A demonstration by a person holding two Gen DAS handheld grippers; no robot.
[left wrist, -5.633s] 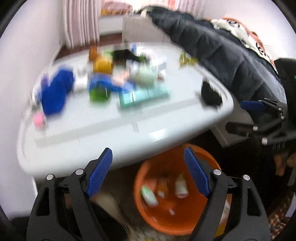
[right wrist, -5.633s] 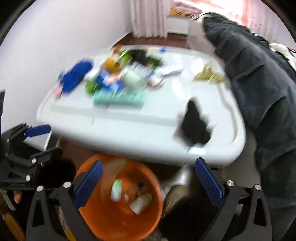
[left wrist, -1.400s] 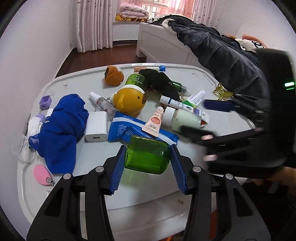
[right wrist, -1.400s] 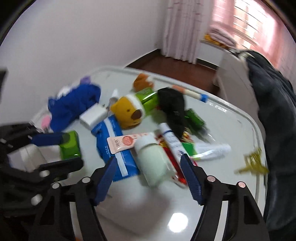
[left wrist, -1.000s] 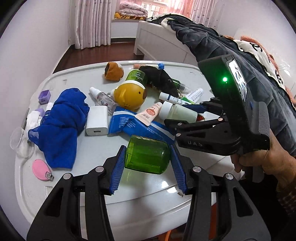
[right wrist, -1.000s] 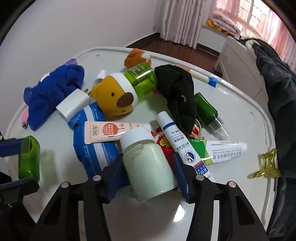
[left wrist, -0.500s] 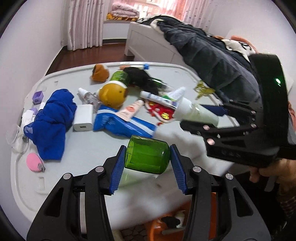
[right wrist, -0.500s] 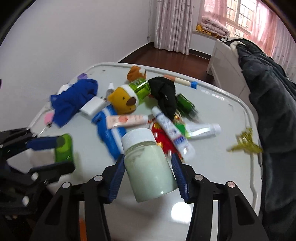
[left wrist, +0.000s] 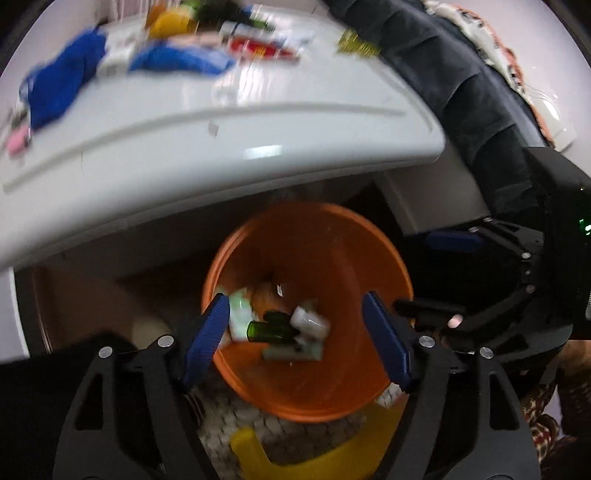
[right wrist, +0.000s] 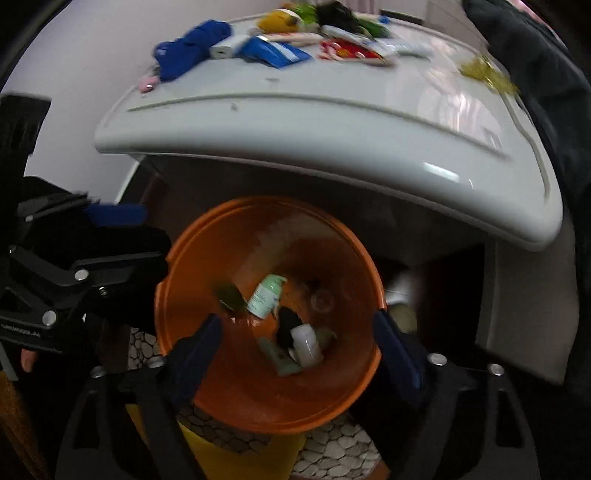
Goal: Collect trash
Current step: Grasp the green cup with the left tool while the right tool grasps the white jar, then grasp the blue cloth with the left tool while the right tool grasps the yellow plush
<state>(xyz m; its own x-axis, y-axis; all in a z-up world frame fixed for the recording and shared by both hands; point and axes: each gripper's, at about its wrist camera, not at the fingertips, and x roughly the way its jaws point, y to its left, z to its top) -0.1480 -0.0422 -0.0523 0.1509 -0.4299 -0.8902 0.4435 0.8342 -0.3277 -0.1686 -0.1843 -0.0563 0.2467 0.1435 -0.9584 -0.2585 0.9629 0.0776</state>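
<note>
An orange bin point(left wrist: 369, 258) stands on the floor under the front edge of the white table point(left wrist: 221, 147); it also shows in the right wrist view point(right wrist: 207, 258). My left gripper point(left wrist: 295, 339) is open and empty above the bin. My right gripper point(right wrist: 299, 350) is open and empty above it too. Inside the bin lie a green bottle point(left wrist: 271, 329), a white jar point(right wrist: 306, 345), a pale green tube point(right wrist: 266, 294) and other small containers. The right gripper shows at the right of the left wrist view point(left wrist: 439, 273).
On the table top lie a blue cloth point(right wrist: 188, 48), a blue packet point(right wrist: 273, 50), a yellow bear bottle point(right wrist: 277, 18), tubes, a black cloth and a yellow-green clip point(right wrist: 484, 74). A dark coat point(left wrist: 480, 110) hangs at the right. A yellow item point(left wrist: 314, 454) lies on the pebbled mat.
Both grippers have moved from above the table down to the orange bin and opened. The green bottle and the white jar have left the jaws and now lie in the bin.
</note>
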